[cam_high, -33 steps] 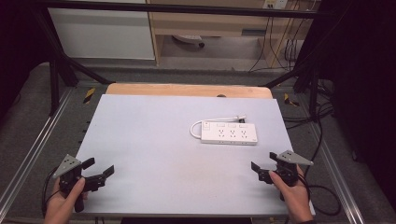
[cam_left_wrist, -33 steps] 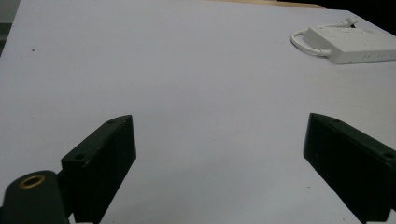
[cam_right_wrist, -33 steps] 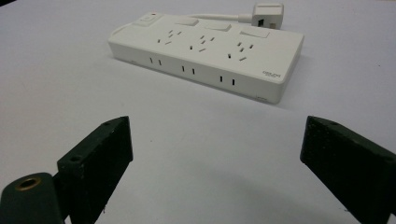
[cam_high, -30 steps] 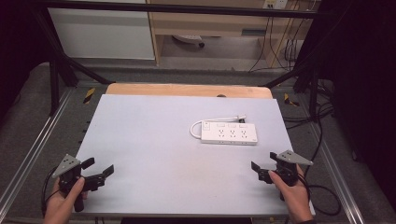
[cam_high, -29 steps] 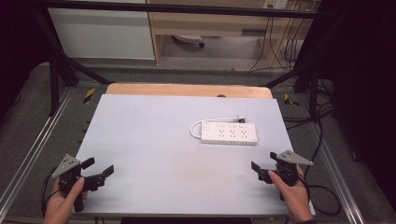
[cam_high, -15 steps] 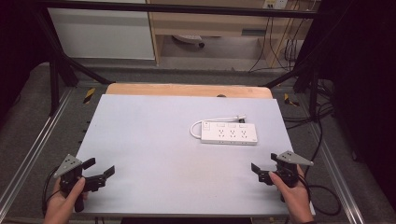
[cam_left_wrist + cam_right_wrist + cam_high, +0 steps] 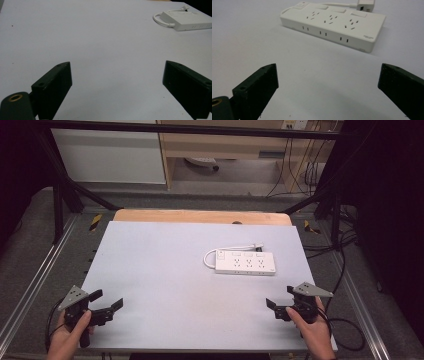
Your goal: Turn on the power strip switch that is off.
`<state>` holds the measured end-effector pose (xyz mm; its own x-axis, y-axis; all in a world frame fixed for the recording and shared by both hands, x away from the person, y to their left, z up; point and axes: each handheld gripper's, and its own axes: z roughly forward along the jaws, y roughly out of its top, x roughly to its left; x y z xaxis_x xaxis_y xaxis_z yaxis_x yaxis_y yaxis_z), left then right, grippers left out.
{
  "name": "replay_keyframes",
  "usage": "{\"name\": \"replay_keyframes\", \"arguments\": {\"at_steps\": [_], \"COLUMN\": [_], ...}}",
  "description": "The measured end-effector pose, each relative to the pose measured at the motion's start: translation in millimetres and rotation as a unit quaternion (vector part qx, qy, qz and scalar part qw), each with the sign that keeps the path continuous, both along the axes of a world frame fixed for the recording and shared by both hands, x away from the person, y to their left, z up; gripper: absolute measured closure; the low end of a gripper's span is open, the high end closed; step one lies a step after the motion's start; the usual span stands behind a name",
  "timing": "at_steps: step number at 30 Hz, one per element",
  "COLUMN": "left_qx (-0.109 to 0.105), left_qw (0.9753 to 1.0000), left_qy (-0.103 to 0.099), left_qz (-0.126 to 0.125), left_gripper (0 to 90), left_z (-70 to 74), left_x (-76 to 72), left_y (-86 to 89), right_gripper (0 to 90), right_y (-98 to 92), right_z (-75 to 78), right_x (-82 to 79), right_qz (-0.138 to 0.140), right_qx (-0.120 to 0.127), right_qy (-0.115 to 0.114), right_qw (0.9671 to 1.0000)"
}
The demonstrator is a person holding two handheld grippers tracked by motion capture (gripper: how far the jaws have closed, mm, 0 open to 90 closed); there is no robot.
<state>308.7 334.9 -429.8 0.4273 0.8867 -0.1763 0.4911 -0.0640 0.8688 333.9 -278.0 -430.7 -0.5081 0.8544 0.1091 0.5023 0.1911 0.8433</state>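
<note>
1. High view: we see the left gripper (image 7: 106,304) held low at the table's (image 7: 165,265) near left corner, jaws spread wide and holding nothing.
2. The right gripper (image 7: 279,304) sits at the near right corner, jaws likewise apart and empty, aimed inward.
3. The power strip (image 7: 245,263) lies flat right of centre, nearer the far edge.
4. Both forearms are cut off at the bottom; we cannot read the strip's small label.
</note>
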Motion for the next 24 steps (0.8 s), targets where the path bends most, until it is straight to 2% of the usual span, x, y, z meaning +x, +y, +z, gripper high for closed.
{"name": "replay_keyframes", "arguments": {"at_steps": [6,10,24], "left_qx": [0.001,0.0,0.002], "left_qw": [1.0,1.0,1.0], "left_qy": [0.0,0.001,0.003], "left_qz": [0.001,-0.001,-0.005], "left_gripper": [7.2,7.1,6.9], "left_z": [-0.1,-0.3,-1.0], "left_x": [0.2,0.3,0.5], "left_y": [0.8,0.0,0.1], "right_gripper": [3.1,2.9,3.1], "right_y": [5.2,3.5,2.9], "right_z": [2.9,5.7,13.8], "right_x": [-1.1,-2.6,-5.3], "right_qz": [0.022,0.024,-0.001], "right_qx": [0.009,0.02,0.03], "right_qy": [0.0,-0.008,-0.039], "right_qw": [0.9997,0.9995,0.9988]}}
